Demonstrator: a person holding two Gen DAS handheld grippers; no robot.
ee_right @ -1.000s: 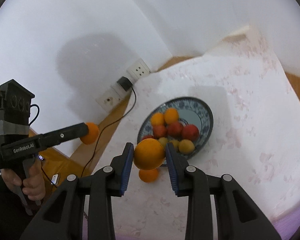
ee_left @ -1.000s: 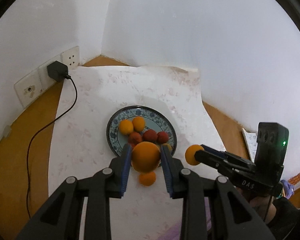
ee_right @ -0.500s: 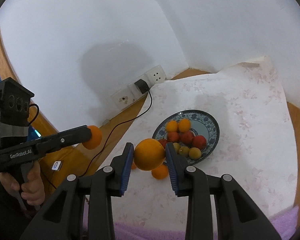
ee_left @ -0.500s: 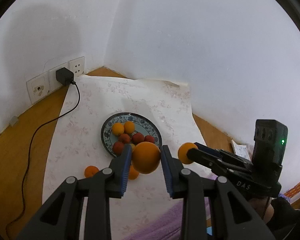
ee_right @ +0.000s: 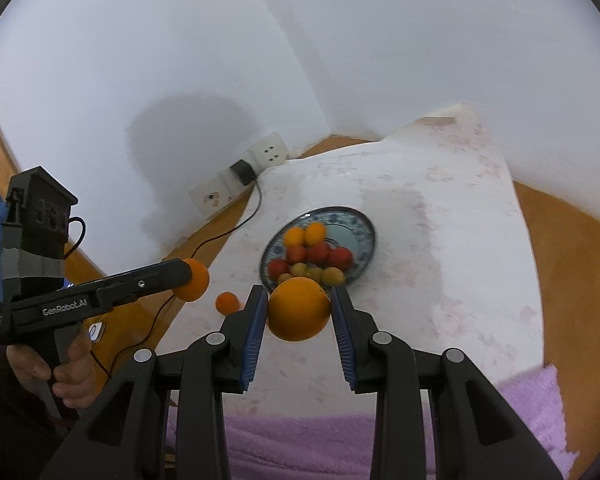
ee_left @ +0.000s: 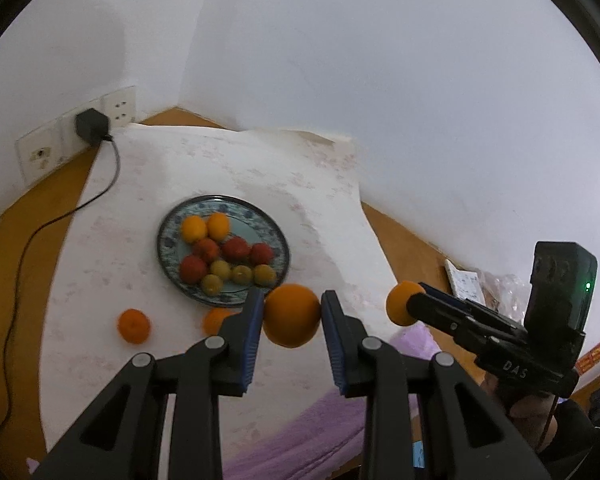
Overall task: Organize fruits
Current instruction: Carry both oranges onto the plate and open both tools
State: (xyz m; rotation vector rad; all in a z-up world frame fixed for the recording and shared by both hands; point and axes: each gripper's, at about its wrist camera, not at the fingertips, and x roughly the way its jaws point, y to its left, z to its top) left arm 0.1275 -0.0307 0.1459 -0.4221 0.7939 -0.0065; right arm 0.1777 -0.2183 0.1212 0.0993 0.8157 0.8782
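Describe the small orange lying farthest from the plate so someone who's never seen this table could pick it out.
Find the blue-patterned plate of fruit on the white cloth. On its charger-cable side, two small oranges lie loose on the cloth. The one you want sits alone, well clear of the rim, while the other small orange nearly touches it.

left tongs (ee_left: 292,314) clamped, right tongs (ee_right: 299,308) clamped

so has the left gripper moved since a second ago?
Yes. The left gripper pulled back from the plate, which now sits clear beyond its fingers instead of under them.
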